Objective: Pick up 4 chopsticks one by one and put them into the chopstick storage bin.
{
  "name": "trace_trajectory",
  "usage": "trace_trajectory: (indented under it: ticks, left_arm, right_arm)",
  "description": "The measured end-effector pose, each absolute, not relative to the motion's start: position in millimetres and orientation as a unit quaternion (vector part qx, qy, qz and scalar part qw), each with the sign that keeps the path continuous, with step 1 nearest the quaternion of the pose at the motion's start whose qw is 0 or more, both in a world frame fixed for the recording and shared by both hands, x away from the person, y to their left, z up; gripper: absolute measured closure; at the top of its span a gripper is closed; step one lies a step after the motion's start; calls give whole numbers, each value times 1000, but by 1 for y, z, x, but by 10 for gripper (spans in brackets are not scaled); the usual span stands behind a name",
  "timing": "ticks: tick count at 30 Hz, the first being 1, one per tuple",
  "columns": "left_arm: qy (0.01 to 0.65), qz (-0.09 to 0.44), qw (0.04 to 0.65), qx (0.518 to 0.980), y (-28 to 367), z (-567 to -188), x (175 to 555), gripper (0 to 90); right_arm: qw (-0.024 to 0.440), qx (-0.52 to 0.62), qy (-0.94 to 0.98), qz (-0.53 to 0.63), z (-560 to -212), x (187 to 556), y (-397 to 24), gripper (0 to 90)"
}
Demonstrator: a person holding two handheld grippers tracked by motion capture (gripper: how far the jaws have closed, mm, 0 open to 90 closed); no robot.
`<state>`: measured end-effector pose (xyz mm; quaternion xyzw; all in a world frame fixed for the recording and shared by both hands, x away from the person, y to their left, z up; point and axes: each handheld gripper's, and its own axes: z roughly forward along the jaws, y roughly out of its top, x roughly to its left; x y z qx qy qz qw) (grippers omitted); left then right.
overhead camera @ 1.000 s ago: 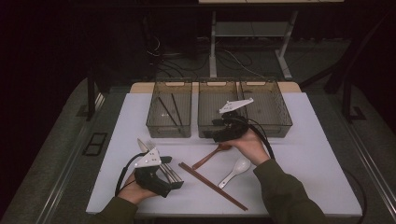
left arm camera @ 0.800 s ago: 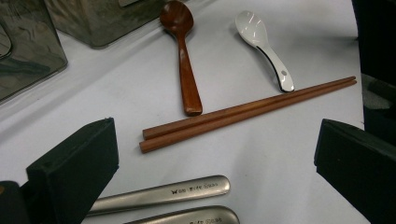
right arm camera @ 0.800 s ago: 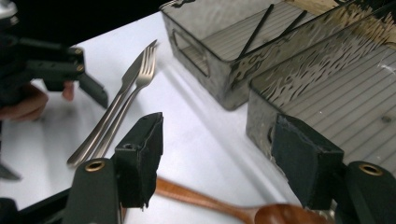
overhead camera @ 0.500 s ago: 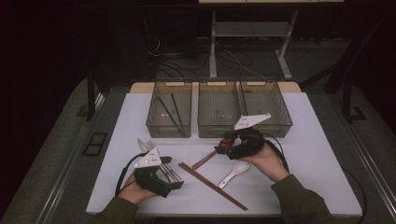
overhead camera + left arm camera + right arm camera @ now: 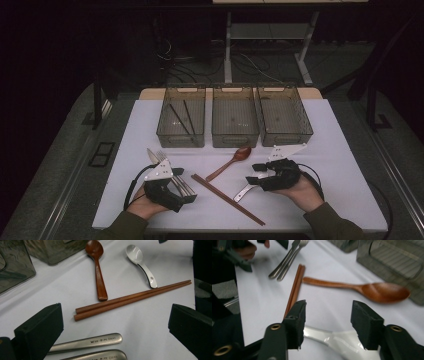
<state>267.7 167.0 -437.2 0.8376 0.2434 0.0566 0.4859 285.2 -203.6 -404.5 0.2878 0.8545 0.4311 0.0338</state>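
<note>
While the white ceramic spoon (image 5: 337,341) lies flat on the bench, under our right hand-held gripper (image 5: 328,322), whose half-open jaws have just been closing and straddle it ungripped, we lower squarely before pinching

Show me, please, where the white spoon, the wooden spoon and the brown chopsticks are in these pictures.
white spoon (image 5: 135,253), left gripper view, on its bowl.
wooden spoon (image 5: 384,292), right gripper view, on its bowl.
brown chopsticks (image 5: 227,199), high view, midway along the pair.
</note>
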Motion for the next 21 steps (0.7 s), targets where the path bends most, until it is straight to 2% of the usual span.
trace_trajectory:
  ticks: [13, 21]
  left_arm:
    - [244, 58, 484, 839, 166, -438, 267, 0]
    - [241, 58, 481, 841, 165, -438, 267, 0]
  right_arm:
    - [8, 262, 874, 410, -418, 255, -198, 661]
    - [-2, 251, 883, 396, -426, 241, -191, 711]
